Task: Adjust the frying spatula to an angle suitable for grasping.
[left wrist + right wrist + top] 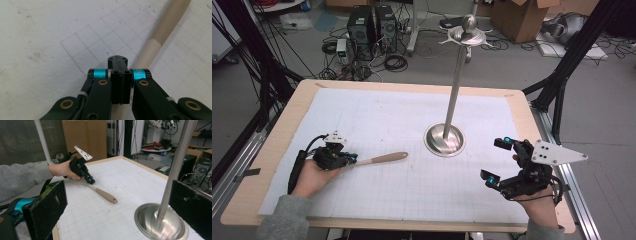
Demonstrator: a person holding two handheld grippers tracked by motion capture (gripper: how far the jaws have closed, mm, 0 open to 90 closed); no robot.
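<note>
The left tool (pixel 353 159) has its jaws pressed together on the pale, thin part of a wooden-handled utensil (pixel 384 158). In the left gripper view the two black jaws meet with no gap showing, and the utensil (pixel 163 32) runs out from beside them toward the upper right, its pale shaft turning to a tan handle. In the high view the utensil lies low over the white gridded mat (pixel 412 120) on the bench (pixel 287 117), its handle pointing away from the left tool toward the stand; whether it rests on the mat or is lifted just off it I cannot tell. The person's left hand (pixel 312 175) grips this tool at the near left part of the mat. The right gripper view shows the left tool (pixel 90 180) from the side, with the utensil (pixel 105 194) slanting out of it, a hole at the handle's free end.

The right tool (pixel 495 160) sits at the near right side of the mat, jaws spread wide, nothing between them, well apart from the utensil. Between the two tools, farther back, stands a metal stand (pixel 455 95) with a round base (pixel 444 140); the handle's tip ends near that base without touching it.
</note>
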